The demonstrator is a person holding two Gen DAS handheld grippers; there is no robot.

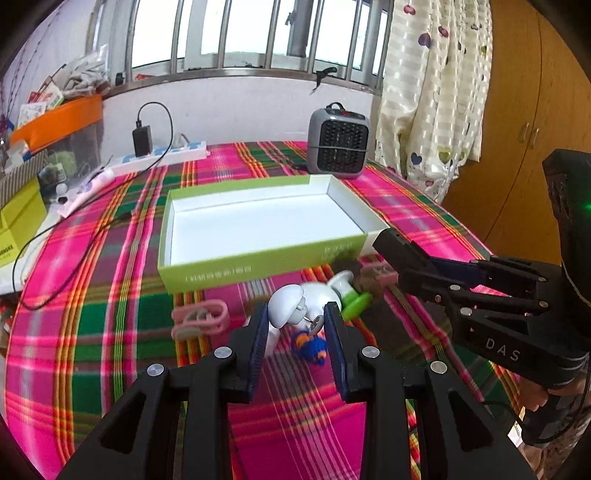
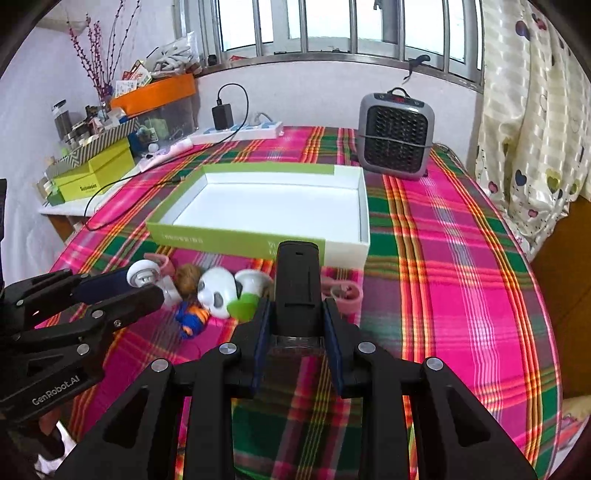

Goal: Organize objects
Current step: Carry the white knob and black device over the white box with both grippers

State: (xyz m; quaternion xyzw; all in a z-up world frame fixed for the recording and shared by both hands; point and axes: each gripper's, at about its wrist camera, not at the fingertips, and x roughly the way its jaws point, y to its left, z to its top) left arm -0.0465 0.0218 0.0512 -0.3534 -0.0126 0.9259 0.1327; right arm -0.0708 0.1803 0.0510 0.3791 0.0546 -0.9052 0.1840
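Green print on the box wall [image 1: 218, 276] is too blurred to read

Barred window [image 1: 258, 33]; heart-patterned curtain [image 1: 436, 92]

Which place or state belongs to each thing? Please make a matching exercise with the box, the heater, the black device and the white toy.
Things:
1. box
2. heater
3. black device
4. white toy

Places or states:
A. held by the left gripper
B. standing near the curtain
C. held by the right gripper
D. open and empty on the cloth

Pairs: 1-D, 2-B, 3-C, 4-A
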